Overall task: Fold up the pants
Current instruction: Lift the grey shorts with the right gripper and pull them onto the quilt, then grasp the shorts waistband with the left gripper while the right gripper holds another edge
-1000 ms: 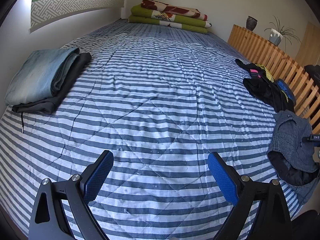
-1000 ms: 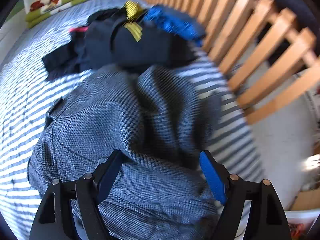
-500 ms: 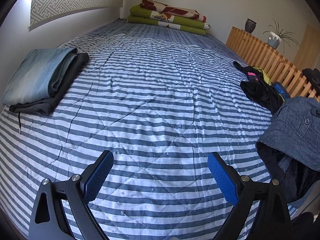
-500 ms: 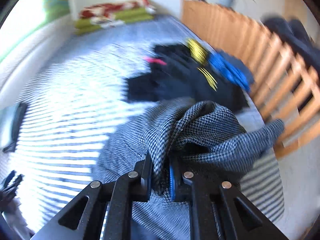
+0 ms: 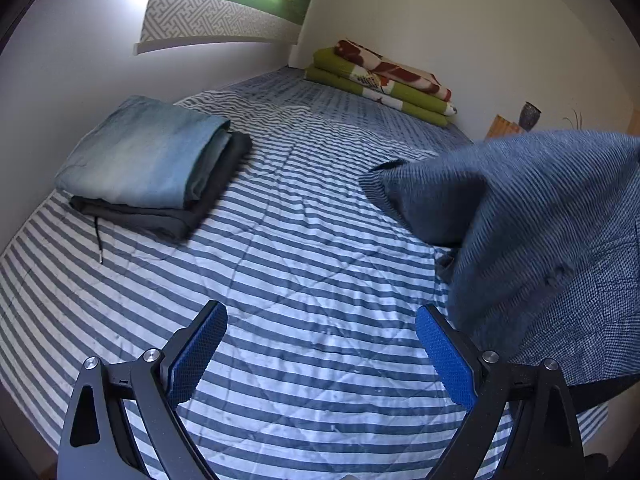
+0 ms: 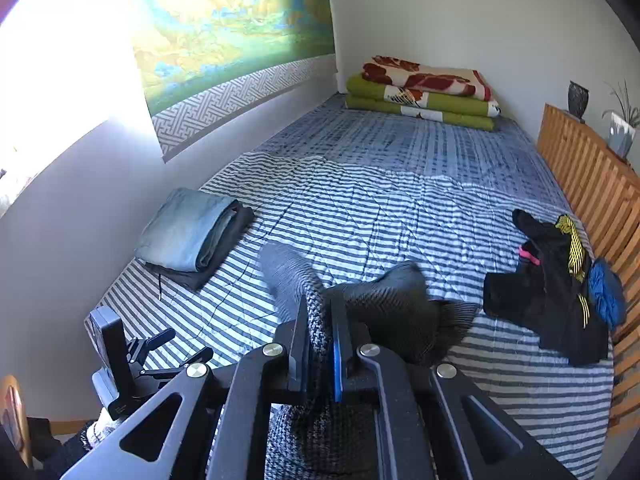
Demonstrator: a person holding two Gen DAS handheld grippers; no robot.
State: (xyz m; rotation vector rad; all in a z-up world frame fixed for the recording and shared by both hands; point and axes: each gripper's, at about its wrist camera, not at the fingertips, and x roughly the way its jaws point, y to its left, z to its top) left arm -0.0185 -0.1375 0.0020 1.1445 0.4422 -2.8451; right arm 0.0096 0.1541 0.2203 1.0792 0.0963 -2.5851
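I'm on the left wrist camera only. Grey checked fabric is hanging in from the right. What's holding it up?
Observer: The right gripper is shut on the grey checked pants. Its jaws have just been closing, and a fold of the cloth is pinched between the fingers.
Operator: Okay. Is anything else waiting behind that fabric?
Observer: Yes. A dark pile of clothes with yellow and blue bits lies on the striped bed cover, right beside the wooden slat rail.
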